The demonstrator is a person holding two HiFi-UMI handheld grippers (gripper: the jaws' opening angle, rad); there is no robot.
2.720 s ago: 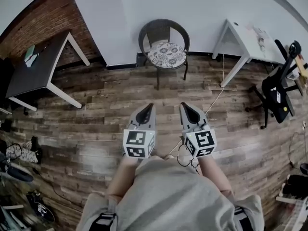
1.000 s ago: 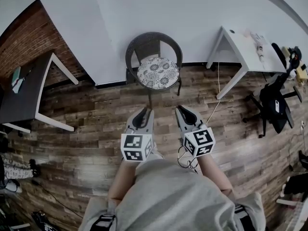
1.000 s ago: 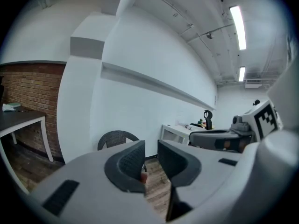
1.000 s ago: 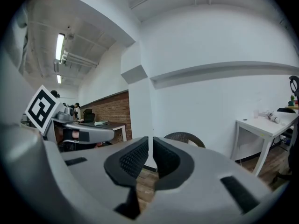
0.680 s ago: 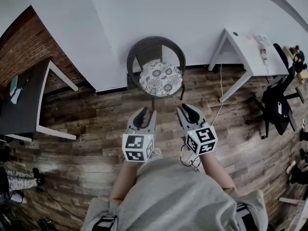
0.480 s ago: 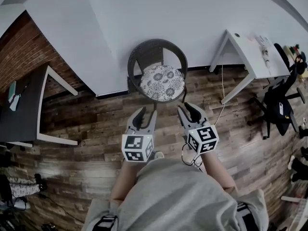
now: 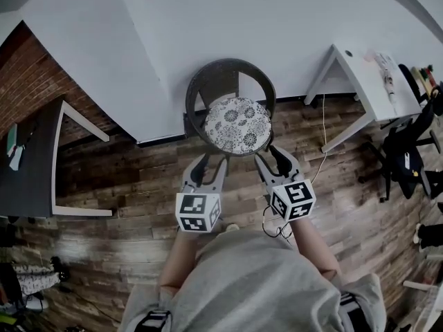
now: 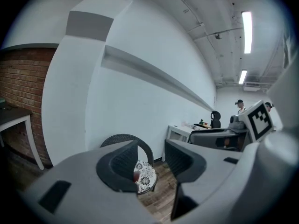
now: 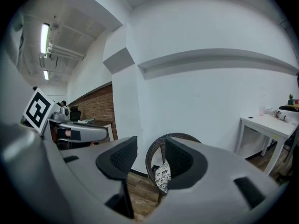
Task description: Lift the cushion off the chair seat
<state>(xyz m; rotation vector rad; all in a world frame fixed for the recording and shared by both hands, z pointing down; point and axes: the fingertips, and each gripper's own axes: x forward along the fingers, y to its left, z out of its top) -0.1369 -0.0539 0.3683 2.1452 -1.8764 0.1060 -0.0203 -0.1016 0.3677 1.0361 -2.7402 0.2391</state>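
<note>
Cushion: the round, flower-patterned cushion point(image 7: 237, 124) lay flat on the seat and covered it; neither gripper touched it.
Chair: the dark woven chair point(image 7: 228, 66) had a curved back and stood with that back against the white wall point(image 7: 208, 19).
Left gripper: the left gripper point(image 7: 209, 166) was held near the chair's front, toward the cushion's left edge and clear of it. Its jaws had just been opening and stood spread wide with nothing between them. In its own view the cushion and chair showed through the gap, further off.
Right gripper: the right gripper point(image 7: 271, 161) was level with the other, toward the cushion's right edge. Its jaws had also just been opening and stood wide apart and empty, with the chair showing beyond them.
Floor: a wooden floor point(image 7: 124, 185) of dark planks, with a cable point(image 7: 321, 140) trailing on it to the right of the chair.
Surroundings: a white table point(image 7: 360, 75) stood on the right and an office chair point(image 7: 408, 158) beyond it. A dark table point(image 7: 28, 164) stood on the left, beside a brick wall point(image 7: 28, 68).
</note>
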